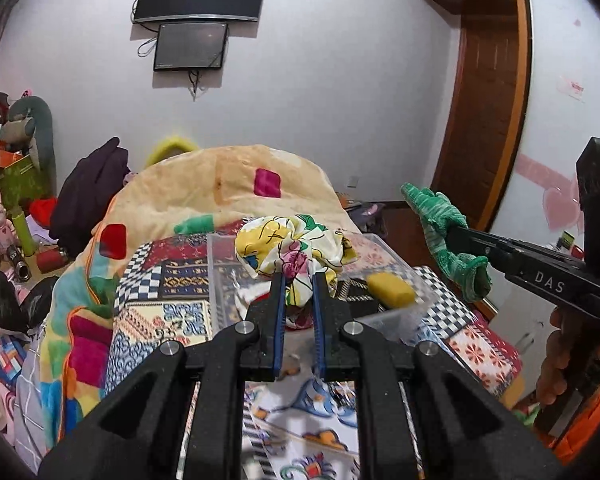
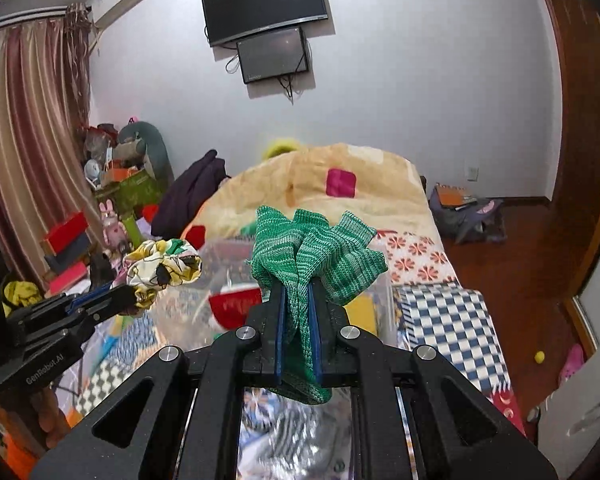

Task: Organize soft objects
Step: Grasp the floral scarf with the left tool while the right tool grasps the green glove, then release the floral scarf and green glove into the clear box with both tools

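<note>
The left claw (image 1: 297,280) was pinched on a bunched floral cloth (image 1: 292,250), its jaws pressed against the fabric, which bloomed above the fingertips. To its right, the right claw (image 2: 298,292) gripped a green knitted cloth (image 2: 316,248) the same way, part of the knit trailing down between the pads. Both bundles hung in the air above the bed (image 1: 172,280), apart from each other. Just beyond and below the floral cloth lay a clear plastic bin (image 1: 396,264) on the patchwork cover, holding a yellow sponge-like block (image 1: 392,289) and a red item (image 2: 236,302). The bin sat almost straight ahead of the left claw and slightly left of the right one, so the left hand looked nearer to a drop. A heaped quilt (image 1: 236,184) rose at the far end.
</note>
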The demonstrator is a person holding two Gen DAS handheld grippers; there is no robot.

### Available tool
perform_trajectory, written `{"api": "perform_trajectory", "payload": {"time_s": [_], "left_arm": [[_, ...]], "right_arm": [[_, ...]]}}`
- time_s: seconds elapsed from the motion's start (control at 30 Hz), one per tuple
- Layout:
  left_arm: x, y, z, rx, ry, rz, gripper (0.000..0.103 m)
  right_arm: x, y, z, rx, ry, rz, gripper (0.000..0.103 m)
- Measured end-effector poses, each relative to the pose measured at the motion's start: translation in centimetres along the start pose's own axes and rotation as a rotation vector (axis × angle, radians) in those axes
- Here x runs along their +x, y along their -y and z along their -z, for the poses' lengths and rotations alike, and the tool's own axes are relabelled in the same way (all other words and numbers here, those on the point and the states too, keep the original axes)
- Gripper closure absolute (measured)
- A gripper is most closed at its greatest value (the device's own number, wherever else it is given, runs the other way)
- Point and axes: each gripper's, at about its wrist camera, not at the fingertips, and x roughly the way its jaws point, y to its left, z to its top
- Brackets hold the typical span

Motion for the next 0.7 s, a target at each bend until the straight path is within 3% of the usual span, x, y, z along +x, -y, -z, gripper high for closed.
{"api": "perform_trajectory", "payload": {"time_s": [0.17, 0.37, 0.7], "left_arm": [[2.8, -0.7, -0.3, -0.018, -0.029, -0.018, 0.091], [6.5, -1.2, 0.7, -0.040, -0.111, -0.020, 0.091], [8.9, -1.0, 2.1, -0.036, -0.175, -0.010, 0.090]], "right_arm": [[2.6, 0.0, -0.5, 0.009, -0.028, 0.000, 0.093], [6.2, -0.1, 0.6, -0.004, -0.124, 0.019, 0.093], [9.4, -0.1, 1.9, -0.039, -0.228, 0.025, 0.092]]}}
